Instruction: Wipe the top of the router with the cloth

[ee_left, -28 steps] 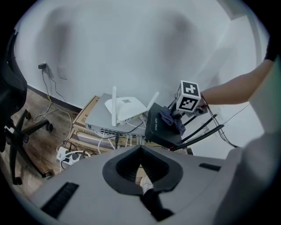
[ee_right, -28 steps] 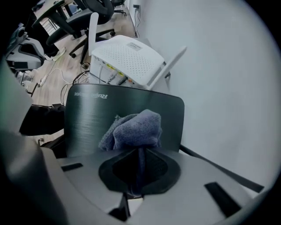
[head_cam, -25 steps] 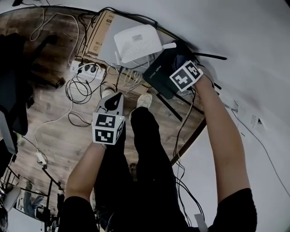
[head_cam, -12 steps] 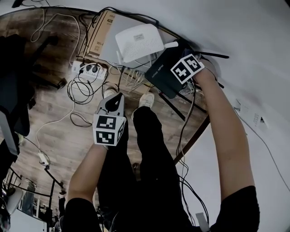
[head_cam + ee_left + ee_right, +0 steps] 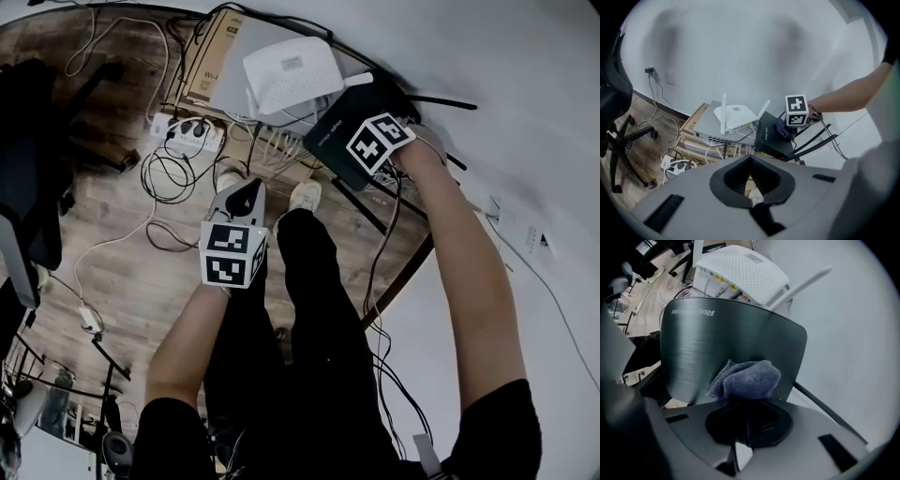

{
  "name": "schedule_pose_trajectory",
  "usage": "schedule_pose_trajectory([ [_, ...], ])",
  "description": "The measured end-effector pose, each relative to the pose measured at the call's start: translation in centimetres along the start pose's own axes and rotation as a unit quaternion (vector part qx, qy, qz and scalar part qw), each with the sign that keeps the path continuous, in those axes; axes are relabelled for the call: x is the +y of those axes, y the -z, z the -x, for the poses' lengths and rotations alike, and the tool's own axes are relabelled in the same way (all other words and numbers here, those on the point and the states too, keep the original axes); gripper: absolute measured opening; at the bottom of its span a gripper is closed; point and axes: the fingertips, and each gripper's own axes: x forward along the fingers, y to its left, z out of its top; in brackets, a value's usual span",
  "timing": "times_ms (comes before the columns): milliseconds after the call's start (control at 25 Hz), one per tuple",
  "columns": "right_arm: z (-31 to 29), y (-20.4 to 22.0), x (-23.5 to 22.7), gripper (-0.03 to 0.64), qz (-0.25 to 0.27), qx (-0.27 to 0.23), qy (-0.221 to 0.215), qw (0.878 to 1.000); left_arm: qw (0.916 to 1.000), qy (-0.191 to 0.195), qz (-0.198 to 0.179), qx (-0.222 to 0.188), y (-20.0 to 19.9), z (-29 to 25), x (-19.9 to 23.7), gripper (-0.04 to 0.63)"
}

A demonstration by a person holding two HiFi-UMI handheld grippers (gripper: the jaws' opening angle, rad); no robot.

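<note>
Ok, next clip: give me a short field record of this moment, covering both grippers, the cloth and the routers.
right gripper: jaws shut on cloth
cloth: blue-grey, bunched, resting on black router's top at the edge nearest the gripper
black router: rest of its top bare
white router: beyond the black router, untouched
left gripper: jaws together, empty, held well away from both routers

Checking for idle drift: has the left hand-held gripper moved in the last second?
No: the left hand-held gripper keeps the same offset from the power strip on the floor.
</note>
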Motion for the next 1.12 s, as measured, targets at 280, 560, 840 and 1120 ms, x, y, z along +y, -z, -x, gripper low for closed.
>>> schedule_pose_trajectory([
  [280,1.3,-0.2,4.1,0.005,-0.012,-0.028,-0.057,0.998,0.9999,0.002,-0.011,-0.001,-0.4,0.4,-0.7,0.000],
  [560,3.4,-0.7,10.6,0.005,-0.015,-0.054,-0.173,0.983,0.9999,-0.005,-0.014,-0.004,-1.0,1.3,-1.3,0.001],
  [840,5.8,-0.3,8.5,0.005,-0.076,-0.128,-0.135,0.980,0.9992,-0.016,-0.019,-0.030,-4.1,4.0,-2.8,0.000],
  [1120,15.4,1.7,4.8,0.005,-0.164,-0.288,-0.081,0.940,0.9966,-0.012,0.013,-0.080,-9.4,9.6,-6.4,0.000],
])
